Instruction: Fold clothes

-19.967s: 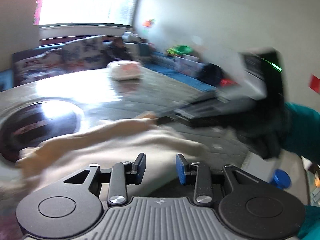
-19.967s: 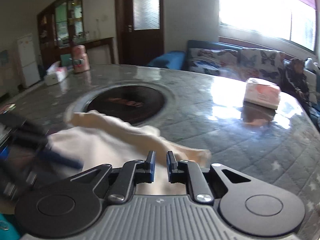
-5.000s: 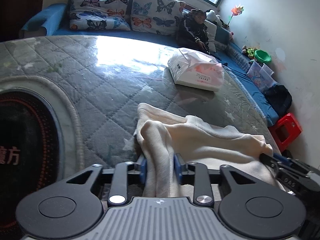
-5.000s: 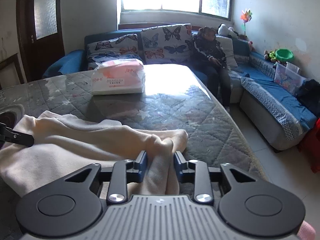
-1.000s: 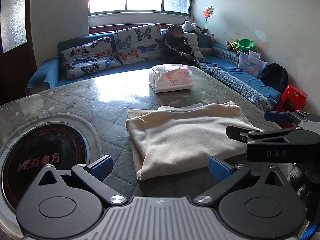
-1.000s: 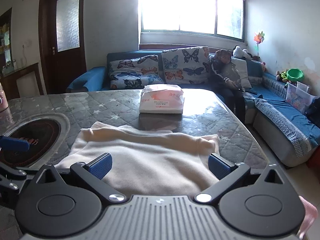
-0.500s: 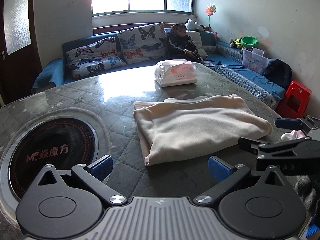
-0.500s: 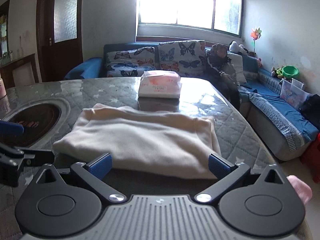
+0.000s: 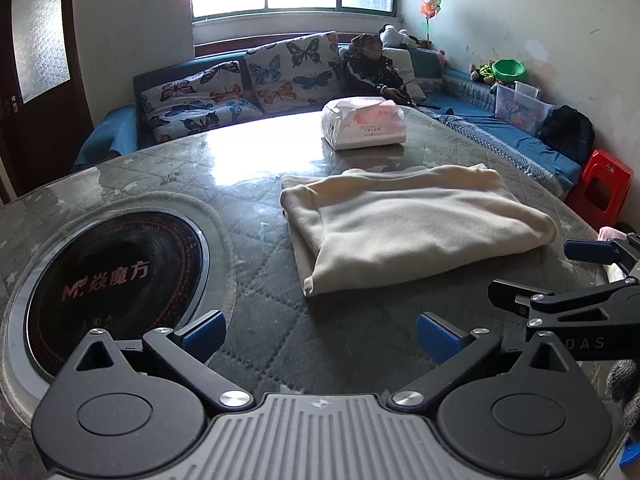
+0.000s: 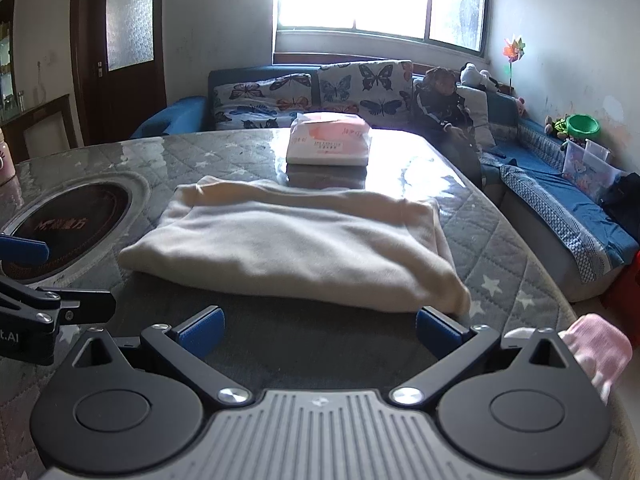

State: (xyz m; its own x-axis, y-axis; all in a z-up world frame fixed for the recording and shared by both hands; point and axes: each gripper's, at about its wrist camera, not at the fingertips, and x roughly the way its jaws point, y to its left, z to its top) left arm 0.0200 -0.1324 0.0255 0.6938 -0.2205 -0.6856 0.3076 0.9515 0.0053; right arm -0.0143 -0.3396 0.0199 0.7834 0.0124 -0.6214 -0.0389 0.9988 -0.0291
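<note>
At the bottom of the left wrist view, the left gripper (image 9: 320,332) had its blue-padded jaws spread wide with nothing between them, only the quilted grey table cover (image 9: 352,340). The right gripper (image 10: 318,330) filled the bottom of its own view the same way, jaws wide and empty. Both sat clear of the cloth, which suggested the fold was judged finished and the tools had no reason to grip.

In the middle of each frame lay the cream garment (image 9: 404,224), folded into a thick, soft rectangle on the table, its nearer edge a rounded fold and its left edge showing stacked layers. It looked like fleece or a brushed knit, matte and limp, so it would likely hold this shape only if left alone. A pink cloth (image 10: 596,350) showed at the lower right of the right wrist view, beside the right gripper's body.

At the left of the frame, a round dark glass hob (image 9: 108,276) was set flush into the table. Above the garment in the frame, a plastic-wrapped tissue pack (image 9: 362,128) sat glossy and crinkled, just apart from the fold. Farthest back was a blue sofa (image 10: 180,120) with butterfly cushions.
</note>
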